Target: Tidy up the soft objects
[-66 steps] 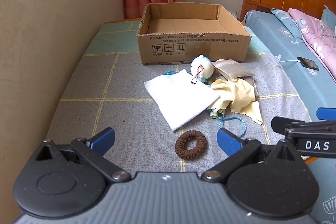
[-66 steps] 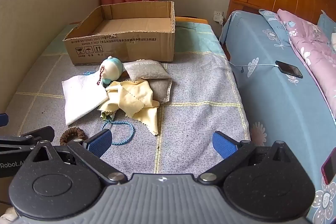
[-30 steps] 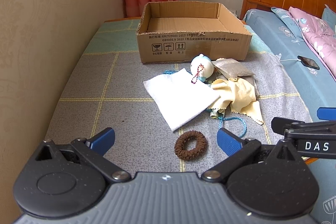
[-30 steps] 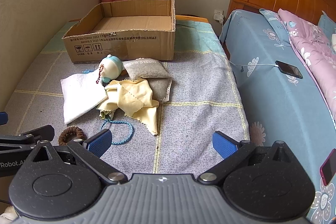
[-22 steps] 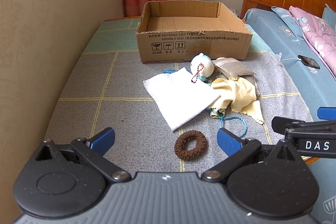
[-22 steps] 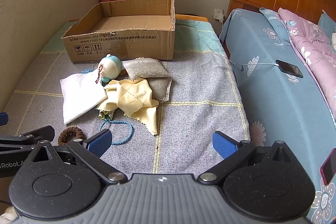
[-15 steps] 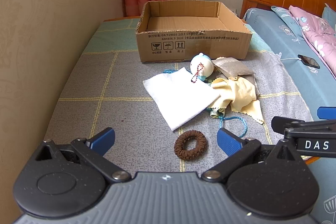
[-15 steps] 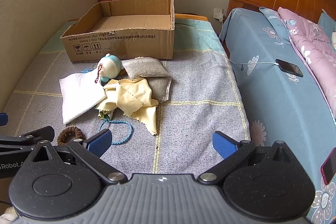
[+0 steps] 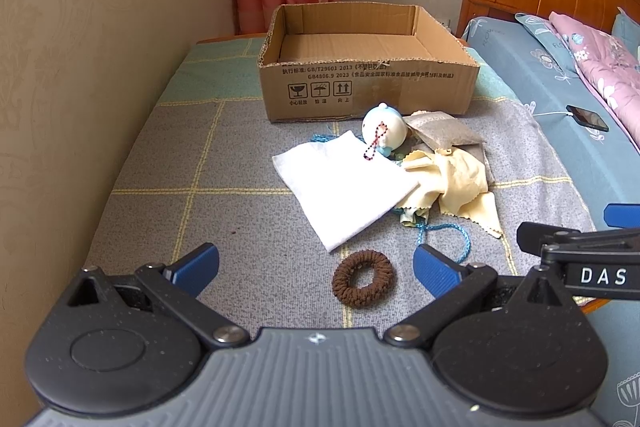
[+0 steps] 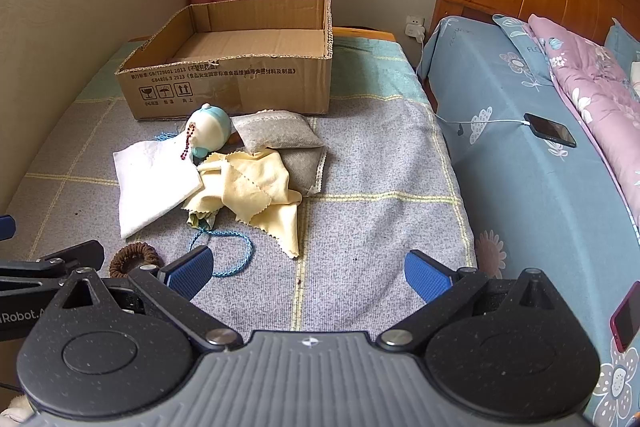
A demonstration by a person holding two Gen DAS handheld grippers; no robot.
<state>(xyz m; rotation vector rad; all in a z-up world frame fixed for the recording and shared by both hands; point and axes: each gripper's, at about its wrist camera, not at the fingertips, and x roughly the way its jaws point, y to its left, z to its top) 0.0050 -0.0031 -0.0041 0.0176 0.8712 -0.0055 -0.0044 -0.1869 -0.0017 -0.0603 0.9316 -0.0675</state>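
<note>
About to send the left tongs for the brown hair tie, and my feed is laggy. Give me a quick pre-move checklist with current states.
1. Left tongs open and empty: ok.
2. Right tongs open and empty: ok.
3. Brown hair tie lies alone on the blanket, apart from the white cloth: ok.
4. Blue cord loop clear of the hair tie: ok, though it runs close to the left tongs' right finger.
5. Cardboard box open on top, visible floor bare: ok.
6. Right tongs out of the left tongs' path: cannot tell; its arm sits close alongside.
</note>
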